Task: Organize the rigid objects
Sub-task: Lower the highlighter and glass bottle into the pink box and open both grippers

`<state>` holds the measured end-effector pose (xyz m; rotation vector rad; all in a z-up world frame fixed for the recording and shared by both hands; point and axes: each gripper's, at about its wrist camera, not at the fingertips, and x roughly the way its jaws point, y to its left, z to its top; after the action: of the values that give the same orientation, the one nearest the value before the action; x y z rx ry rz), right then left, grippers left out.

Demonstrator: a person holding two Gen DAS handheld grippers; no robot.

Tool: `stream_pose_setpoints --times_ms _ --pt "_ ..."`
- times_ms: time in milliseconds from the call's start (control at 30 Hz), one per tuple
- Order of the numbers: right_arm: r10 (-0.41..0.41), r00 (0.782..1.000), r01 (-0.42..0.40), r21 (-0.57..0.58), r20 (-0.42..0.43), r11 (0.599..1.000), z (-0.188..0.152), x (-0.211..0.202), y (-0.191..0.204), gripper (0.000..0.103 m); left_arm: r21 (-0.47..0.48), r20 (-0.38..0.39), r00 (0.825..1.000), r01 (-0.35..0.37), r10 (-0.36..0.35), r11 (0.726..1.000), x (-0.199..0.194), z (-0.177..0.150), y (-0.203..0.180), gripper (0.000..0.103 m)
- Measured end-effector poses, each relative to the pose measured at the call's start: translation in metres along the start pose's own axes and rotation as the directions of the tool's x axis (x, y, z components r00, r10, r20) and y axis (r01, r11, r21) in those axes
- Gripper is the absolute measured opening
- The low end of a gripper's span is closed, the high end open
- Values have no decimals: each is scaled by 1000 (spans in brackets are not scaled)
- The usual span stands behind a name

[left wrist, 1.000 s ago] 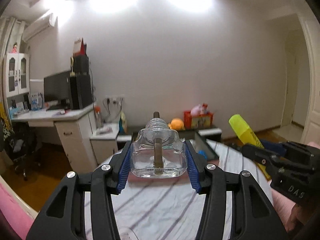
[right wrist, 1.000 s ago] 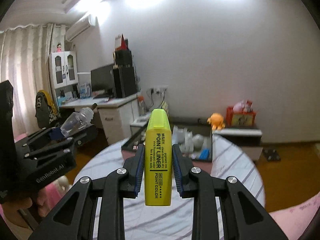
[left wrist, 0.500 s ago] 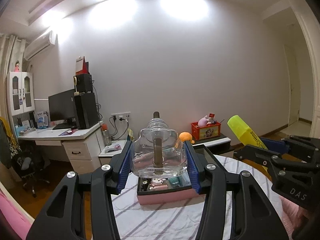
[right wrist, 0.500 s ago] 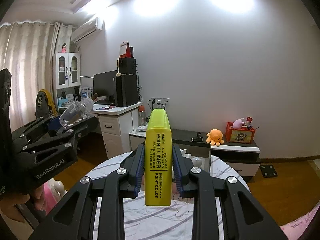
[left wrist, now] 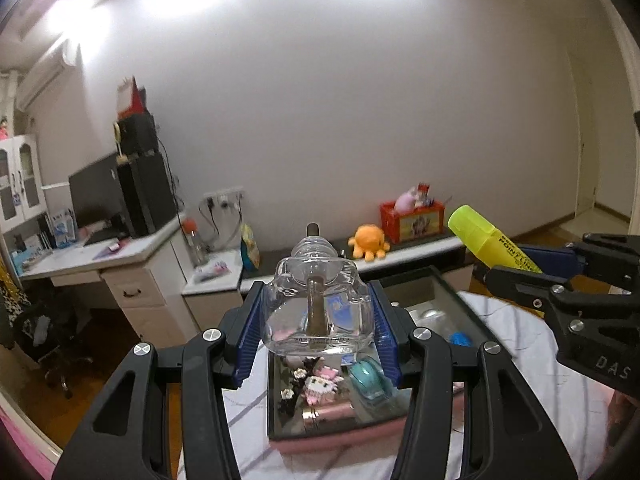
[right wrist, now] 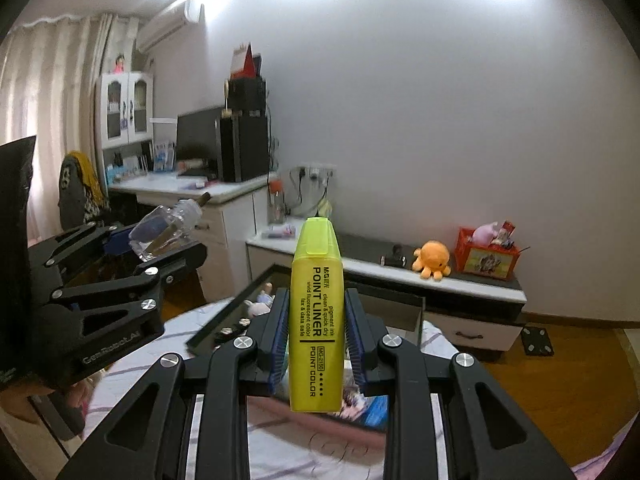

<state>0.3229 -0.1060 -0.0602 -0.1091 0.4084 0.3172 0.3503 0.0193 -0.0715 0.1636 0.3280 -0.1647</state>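
1. The left gripper [left wrist: 318,322] is black plastic with ribbed blue pads [left wrist: 249,336], and its jaws are clamped on a bottle [left wrist: 318,312].
2. The bottle is clear glass, squarish with rounded shoulders and a threaded neck; a brown stick runs down its middle and pokes out of the top.
3. The right gripper [right wrist: 316,334] is the same black build, shut on a highlighter [right wrist: 318,320].
4. The highlighter is a flat, glossy yellow plastic body with a translucent tapered cap and black print reading "POINT LINER"; it stands upright between the pads.
5. Both items are held in the air above a tray [left wrist: 276,420], a shallow box with dark walls and a pink base, resting on a white cloth with purple stripes [left wrist: 532,360].
6. In the tray lie small trinkets: a pink-and-white beaded figure [left wrist: 320,386], a teal rounded piece [left wrist: 368,380], a pink tube [left wrist: 328,412] and a blue bit [left wrist: 460,338].
7. Compared with a second ago, the tray fills more of both views and sits directly under the bottle, where earlier only striped cloth showed below it.
8. The background has shifted sideways and is slightly smeared.
9. Both grips are unchanged, with bottle and highlighter seated as before.
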Motion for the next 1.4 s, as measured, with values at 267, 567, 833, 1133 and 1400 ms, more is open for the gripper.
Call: stream_pose_setpoints --times_ms 267,567,833,1133,1400 --pt "-4 981 1 -13 -194 1000 -2 103 -24 27 33 -190 982 11 -4 999 108 -9 1 50" --pt "-42 928 43 -3 -371 999 -22 170 -51 27 102 -376 926 28 12 994 188 -26 -16 51" --pt "-27 911 29 0 -412 1000 -24 186 -46 27 142 -416 908 15 45 990 204 -34 -23 54" --pt "-25 919 35 17 -394 999 -21 179 -43 28 130 -374 925 -16 64 991 192 -28 -21 78" --pt "-25 931 45 46 -364 998 -15 159 -48 55 116 -330 939 -60 95 991 170 -23 -9 97"
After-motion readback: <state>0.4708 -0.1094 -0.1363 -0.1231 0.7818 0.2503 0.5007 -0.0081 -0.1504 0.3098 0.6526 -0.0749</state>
